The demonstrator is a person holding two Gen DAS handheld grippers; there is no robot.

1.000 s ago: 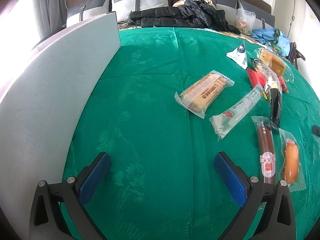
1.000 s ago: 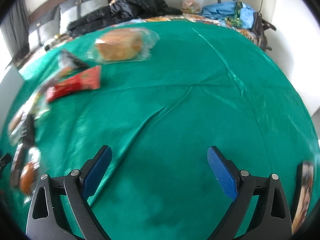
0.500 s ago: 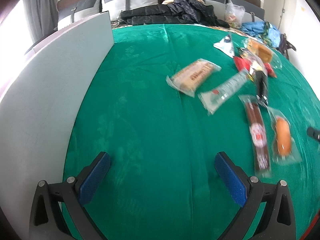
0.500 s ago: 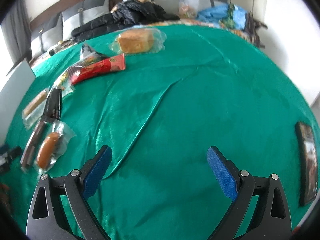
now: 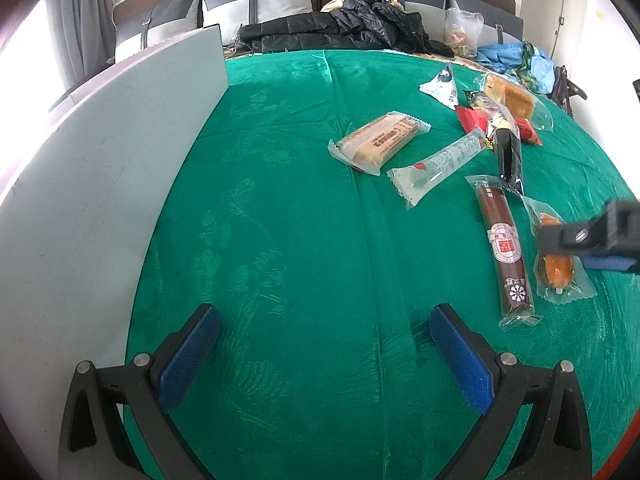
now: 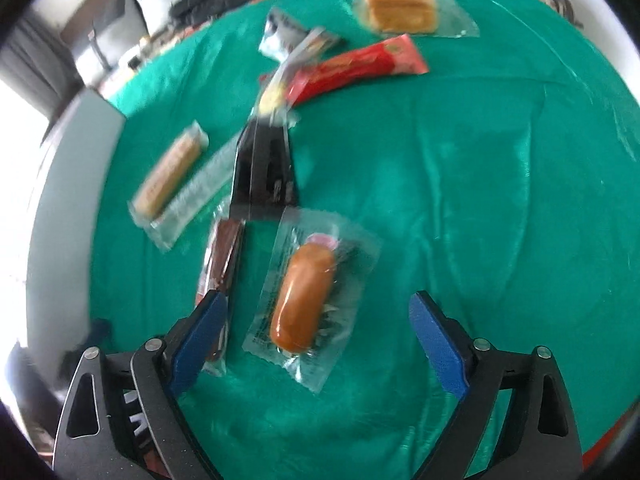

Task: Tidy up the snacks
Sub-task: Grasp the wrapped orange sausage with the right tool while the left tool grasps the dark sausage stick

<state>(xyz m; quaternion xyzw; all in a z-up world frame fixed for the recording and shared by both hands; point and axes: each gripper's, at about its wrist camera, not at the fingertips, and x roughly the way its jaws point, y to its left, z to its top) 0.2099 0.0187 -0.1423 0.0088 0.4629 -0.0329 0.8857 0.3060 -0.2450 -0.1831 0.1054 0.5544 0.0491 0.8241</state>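
One wrapped sausage [image 6: 302, 300] (clear packet) lies lengthwise between the spread right hand-held gripper [image 6: 318, 338] jaws.

Printed characters on the cake bar wrapper [image 5: 378, 142], the clear stick pack [image 5: 439, 162] and the red seal label of the dark sausage [image 5: 503, 246], all too small to read.

The right tongs [image 6: 314, 340] have swung left and now straddle the bagged orange sausage [image 6: 302, 298].

Black claw [image 5: 320, 352], blue pads [image 5: 188, 354]
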